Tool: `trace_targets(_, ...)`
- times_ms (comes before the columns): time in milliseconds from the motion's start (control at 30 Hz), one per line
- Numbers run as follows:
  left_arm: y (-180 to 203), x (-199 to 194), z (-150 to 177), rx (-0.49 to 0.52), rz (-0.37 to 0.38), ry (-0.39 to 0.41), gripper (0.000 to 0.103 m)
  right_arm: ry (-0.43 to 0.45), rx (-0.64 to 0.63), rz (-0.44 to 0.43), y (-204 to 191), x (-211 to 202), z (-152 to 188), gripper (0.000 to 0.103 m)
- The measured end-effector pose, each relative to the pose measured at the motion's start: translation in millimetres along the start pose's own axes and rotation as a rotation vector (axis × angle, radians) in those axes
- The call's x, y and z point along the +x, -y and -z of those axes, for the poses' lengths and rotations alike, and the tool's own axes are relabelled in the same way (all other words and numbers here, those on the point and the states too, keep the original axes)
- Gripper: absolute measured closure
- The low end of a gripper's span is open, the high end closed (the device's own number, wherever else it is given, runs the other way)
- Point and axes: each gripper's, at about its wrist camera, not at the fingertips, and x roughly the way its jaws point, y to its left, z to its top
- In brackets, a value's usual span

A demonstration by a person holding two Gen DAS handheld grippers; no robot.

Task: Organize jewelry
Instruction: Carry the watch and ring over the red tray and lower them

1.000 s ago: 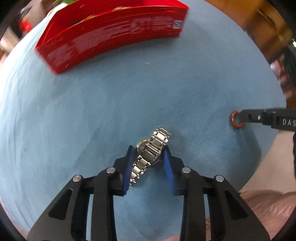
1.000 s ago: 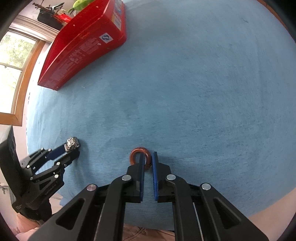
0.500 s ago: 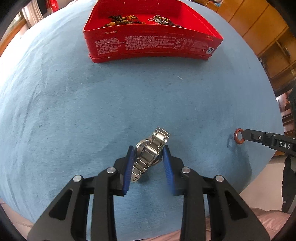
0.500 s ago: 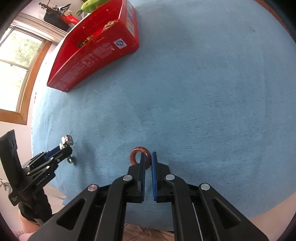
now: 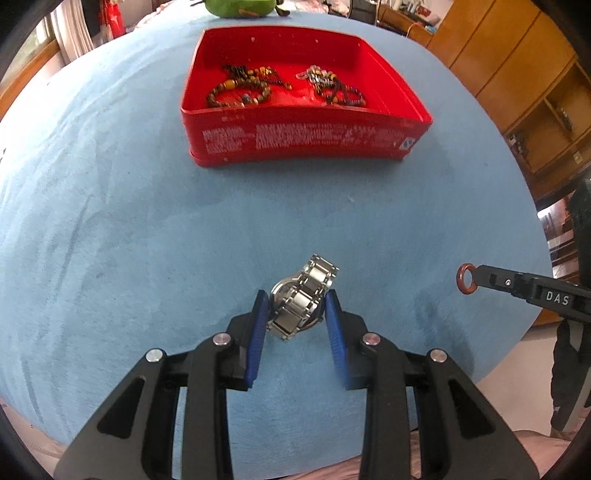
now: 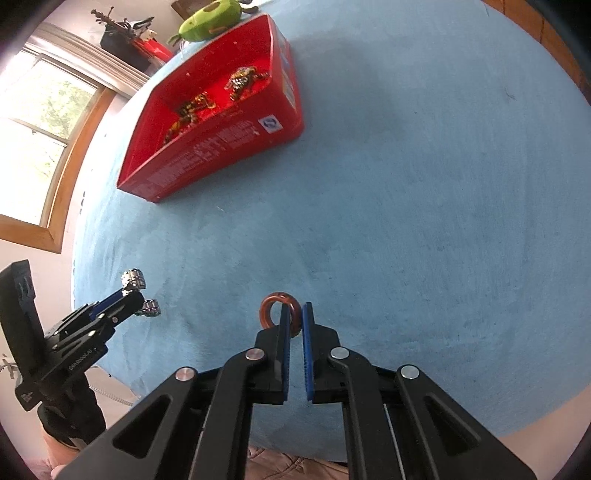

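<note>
Left claw (image 5: 295, 314) holds a silver metal watch (image 5: 301, 295) between its blue pads (image 5: 258, 332), watch case pressed on both sides, bracelet links sticking up past the fingertips toward 12 o'clock and down toward 6. Watch is lifted clear of the blue fabric-covered desk (image 5: 110, 240); a faint shadow sits on the cloth below it. In the right wrist view the same left claw (image 6: 138, 299) shows at 9 o'clock, watch (image 6: 133, 278) ends poking out on either side of the tips.

Right claw (image 6: 293, 317) is nearly closed, pinching a small reddish-brown ring (image 6: 275, 308). Ring stands upright, most of the hoop sticks out left of the left pad, one edge caught between the pads. In the left wrist view the right claw (image 5: 476, 275) comes in from 3 o'clock, ring (image 5: 466, 278) at its very tip, held above the desk near the edge.

Red box (image 5: 306, 136), open top, sits on the desk at 12 o'clock of the left claw, well apart from both claws. Inside: beaded bracelets (image 5: 236, 90) on its left half, a darker tangle of beads and chain (image 5: 336, 88) on its right half. In the right wrist view the red box (image 6: 221, 147) is at 11 o'clock. Green plush toy (image 6: 212, 16) lies just behind the box. Wooden cabinet (image 5: 517, 74) at 2 o'clock past the desk, window (image 6: 44, 110) at 10 o'clock in the right wrist view.
</note>
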Motion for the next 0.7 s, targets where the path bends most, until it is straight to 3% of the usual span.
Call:
trace_targets(400,-3.9,-30.5,-16.5,-0.021,0.000,0.067,0.073,0.036,-0.040,0.000,-22.8,-13.3,-19.5,0.097)
trace_targets(700,-1.4,-49.7,-46.3,-0.002,0.000,0.121,0.073,0.092,-0.103,-0.004,-53.7,-28.4,-57.9,0.097)
